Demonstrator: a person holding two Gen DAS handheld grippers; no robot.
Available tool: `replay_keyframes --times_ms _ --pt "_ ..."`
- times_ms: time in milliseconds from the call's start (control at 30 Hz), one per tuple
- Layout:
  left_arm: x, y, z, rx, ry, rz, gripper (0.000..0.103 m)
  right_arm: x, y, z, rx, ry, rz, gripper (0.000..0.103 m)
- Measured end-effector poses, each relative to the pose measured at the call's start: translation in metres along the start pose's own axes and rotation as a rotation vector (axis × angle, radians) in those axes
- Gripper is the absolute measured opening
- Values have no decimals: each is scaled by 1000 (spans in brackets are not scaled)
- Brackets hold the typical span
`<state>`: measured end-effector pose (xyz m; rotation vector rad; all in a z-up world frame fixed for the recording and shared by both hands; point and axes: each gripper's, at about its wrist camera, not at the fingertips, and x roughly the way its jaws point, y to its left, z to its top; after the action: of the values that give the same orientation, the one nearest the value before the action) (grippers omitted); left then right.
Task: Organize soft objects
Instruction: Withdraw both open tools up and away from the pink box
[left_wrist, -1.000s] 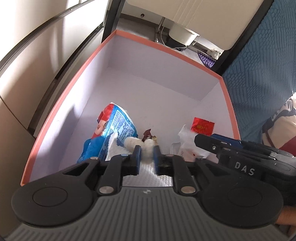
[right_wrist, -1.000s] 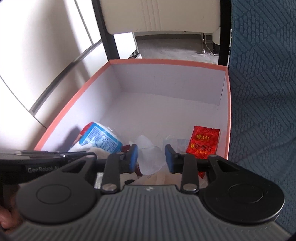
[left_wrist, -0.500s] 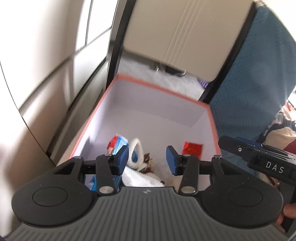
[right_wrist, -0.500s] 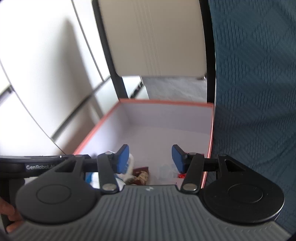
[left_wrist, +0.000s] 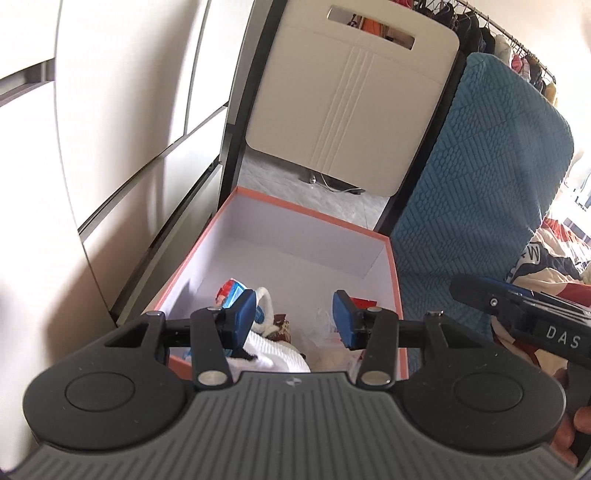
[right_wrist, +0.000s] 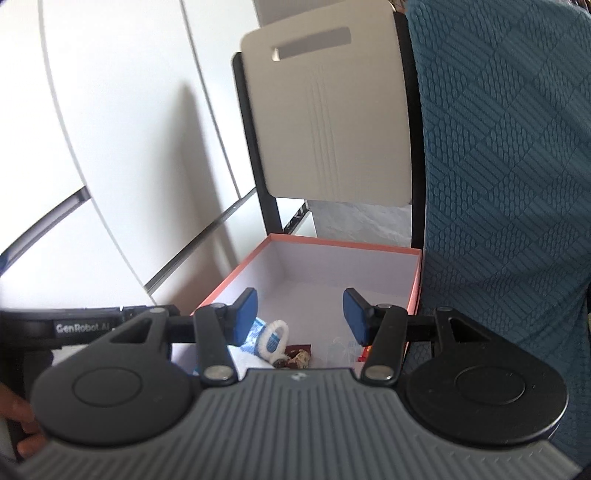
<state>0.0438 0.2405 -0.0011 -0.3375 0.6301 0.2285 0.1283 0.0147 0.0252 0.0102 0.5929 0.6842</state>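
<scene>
Close to my cameras, the left gripper (left_wrist: 293, 317) and the right gripper (right_wrist: 300, 315) both stand about half open with nothing between the pads; their jaws have just been opening. Below them I see the box (left_wrist: 395, 258) with an orange rim. Its near end holds the soft things: a white fluffy ring (right_wrist: 275, 338), white knitted cloth (left_wrist: 269, 352), a blue packet (left_wrist: 231, 295), a brown wrapper (right_wrist: 297, 357) and clear plastic (right_wrist: 341, 350). Behind the box stand a beige chair back (left_wrist: 351, 110) and blue quilted fabric (left_wrist: 480, 203).
</scene>
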Motion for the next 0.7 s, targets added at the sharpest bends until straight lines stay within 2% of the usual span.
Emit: replay_keyframes --times_ms 267,467,567,700 --pt "-28 -11 -27 -7 -37 35 52 -34 5 -11 -8 -23 8 54" --pt "-34 -15 -46 -7 -17 57 52 -48 -1 -26 -4 -13 5 54" --pt "-39 -18 -54 -9 -12 46 52 -50 -7 -36 5 2 1 54" --pt "-42 -32 -67 63 -35 91 52 -52 -14 -48 18 20 -13 54"
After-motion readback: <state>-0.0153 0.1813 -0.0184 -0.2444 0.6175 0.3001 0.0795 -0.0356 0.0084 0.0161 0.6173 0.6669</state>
